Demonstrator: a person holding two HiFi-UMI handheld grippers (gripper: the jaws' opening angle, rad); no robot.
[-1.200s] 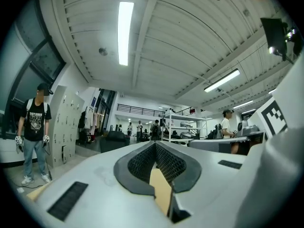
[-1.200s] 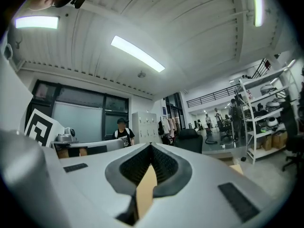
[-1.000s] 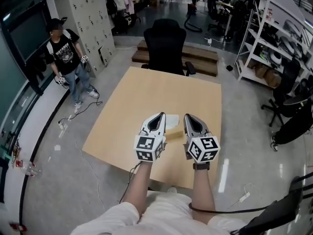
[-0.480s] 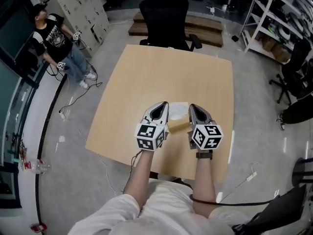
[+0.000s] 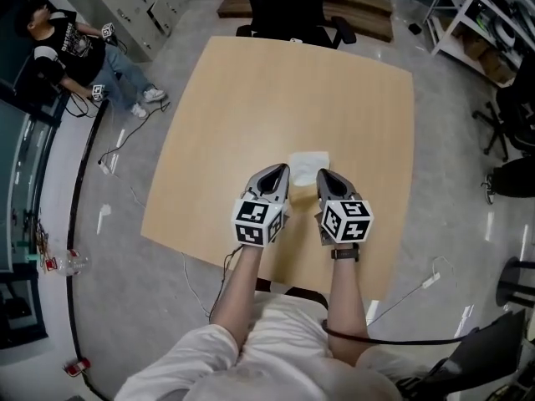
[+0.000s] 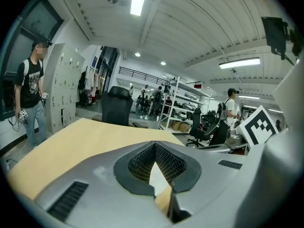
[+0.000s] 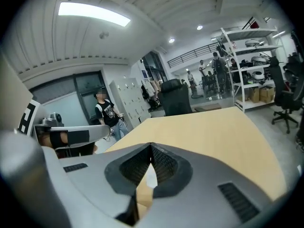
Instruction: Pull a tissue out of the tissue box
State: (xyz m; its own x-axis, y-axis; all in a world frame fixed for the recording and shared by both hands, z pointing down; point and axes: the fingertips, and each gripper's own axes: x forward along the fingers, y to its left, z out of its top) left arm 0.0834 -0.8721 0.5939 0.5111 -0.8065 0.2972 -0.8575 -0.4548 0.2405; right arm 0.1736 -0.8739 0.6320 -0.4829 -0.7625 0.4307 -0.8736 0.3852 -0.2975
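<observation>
**Tissue box mostly hidden between two closed grippers**

The wooden table fills the head view. Beyond it, a black chair is cut off by the top edge. The left gripper and right gripper sit side by side over the table's near half. Each has its jaws pressed together with nothing pinched. Between them lies the tan tissue box, largely covered by their bodies. A flat white tissue shows at its far end.
</observation>
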